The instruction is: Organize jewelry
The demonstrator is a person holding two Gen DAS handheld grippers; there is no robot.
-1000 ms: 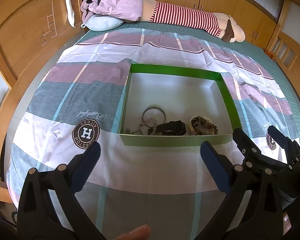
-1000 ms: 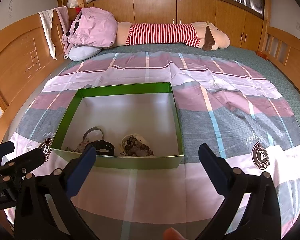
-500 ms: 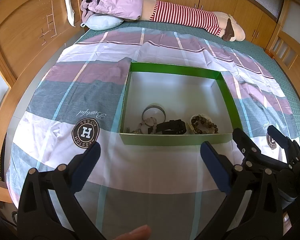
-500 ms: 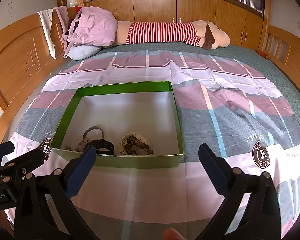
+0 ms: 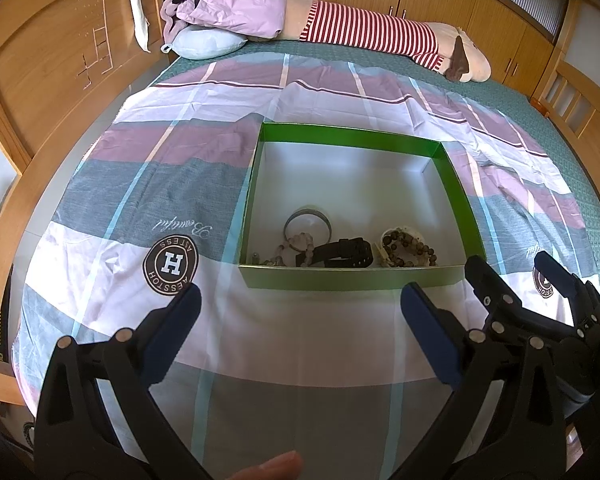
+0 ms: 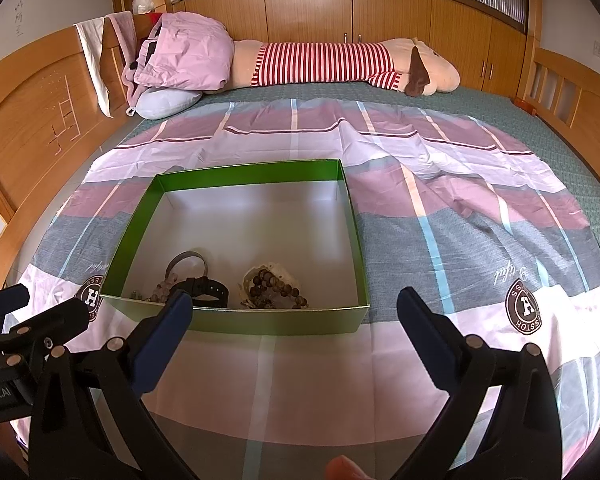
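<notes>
Jewelry [image 5: 340, 246] lay bunched against the near wall of the green box [image 5: 356, 278] while we held our left gripper [image 5: 300, 300] and right gripper [image 6: 294, 308] released, both empty, short of it.

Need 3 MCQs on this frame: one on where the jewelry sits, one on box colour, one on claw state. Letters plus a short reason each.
1. Where in the green box does the jewelry lie?
A. Along the far wall
B. Along the wall nearest the claws
C. Spread over the whole floor

2. What colour are the box's walls and its floor?
A. Green walls, white floor
B. White walls, green floor
C. Blue walls, grey floor

3. What state are the two claws in?
A. Both shut on jewelry
B. Left shut, right open
C. Both open, holding nothing

Key:
1 B: the metal bangle, black watch and brown bead bracelet cluster by the near wall; the far part is bare.
2 A: the rim is green, the floor white.
3 C: the left claw and right claw have their blue pads spread wide over the bedsheet, short of the box.
</notes>
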